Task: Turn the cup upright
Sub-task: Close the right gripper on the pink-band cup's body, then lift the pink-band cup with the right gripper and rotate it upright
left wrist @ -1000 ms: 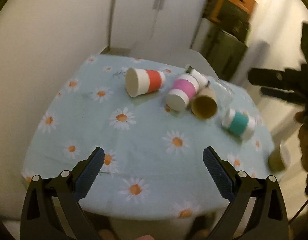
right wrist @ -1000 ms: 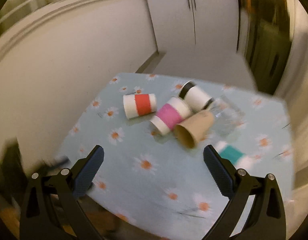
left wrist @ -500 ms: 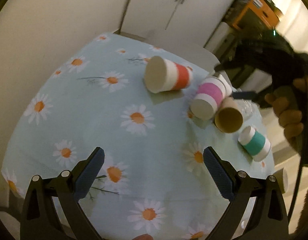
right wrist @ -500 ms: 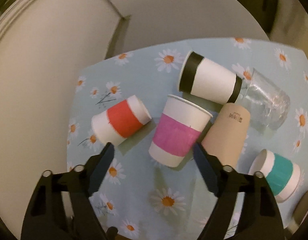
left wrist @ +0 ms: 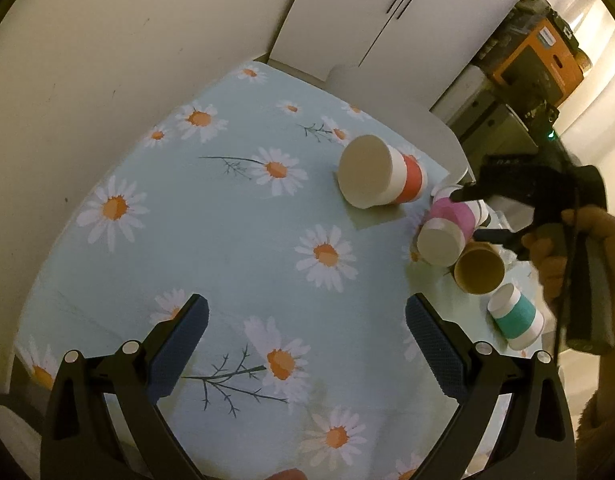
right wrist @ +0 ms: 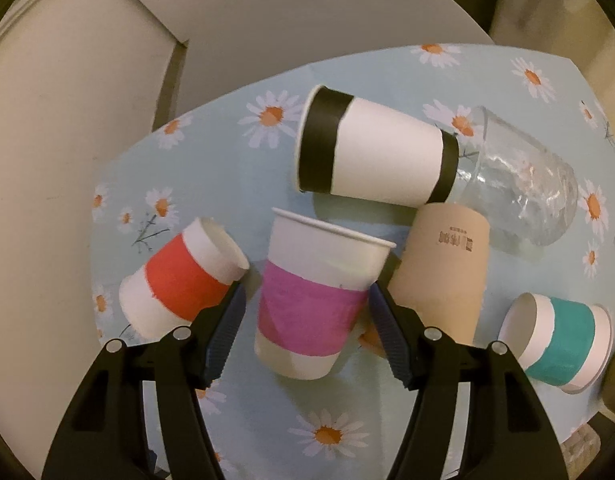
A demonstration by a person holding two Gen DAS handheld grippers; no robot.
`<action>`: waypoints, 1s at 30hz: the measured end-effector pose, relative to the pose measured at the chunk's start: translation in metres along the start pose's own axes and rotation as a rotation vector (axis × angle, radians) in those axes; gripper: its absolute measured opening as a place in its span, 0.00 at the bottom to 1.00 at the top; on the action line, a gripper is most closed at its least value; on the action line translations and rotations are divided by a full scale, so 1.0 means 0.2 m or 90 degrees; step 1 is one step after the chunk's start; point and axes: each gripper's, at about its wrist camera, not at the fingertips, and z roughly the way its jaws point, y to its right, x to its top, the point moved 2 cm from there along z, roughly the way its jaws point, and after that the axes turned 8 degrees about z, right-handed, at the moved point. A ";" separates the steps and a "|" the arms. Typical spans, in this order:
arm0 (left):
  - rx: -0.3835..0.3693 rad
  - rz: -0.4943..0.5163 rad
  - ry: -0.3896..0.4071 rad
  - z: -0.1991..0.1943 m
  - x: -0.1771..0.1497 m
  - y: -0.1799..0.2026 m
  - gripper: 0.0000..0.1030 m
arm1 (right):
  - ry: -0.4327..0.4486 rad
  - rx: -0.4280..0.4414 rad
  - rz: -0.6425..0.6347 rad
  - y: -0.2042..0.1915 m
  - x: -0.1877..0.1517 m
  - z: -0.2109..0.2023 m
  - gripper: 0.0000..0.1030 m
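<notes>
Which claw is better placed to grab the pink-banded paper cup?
Right. The right claw already straddles the pink-banded paper cup, open; the left claw hovers open over bare daisy-print tablecloth, well short.

The pink-banded cup (right wrist: 313, 300) is a white paper cup with a broad magenta band around its middle, lying on its side on the daisy tablecloth (right wrist: 235, 184). Its open rim points toward the black-banded cup (right wrist: 373, 152), its closed base the other way (the base shows as a plain white disc in the left wrist view (left wrist: 441, 240)). Relative to the black-banded cup, it lies just on the near side, close beside but apart
</notes>
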 end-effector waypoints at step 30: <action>-0.003 0.007 0.025 -0.17 0.00 -0.01 0.94 | -0.038 0.013 -0.156 0.11 -0.66 -0.27 0.61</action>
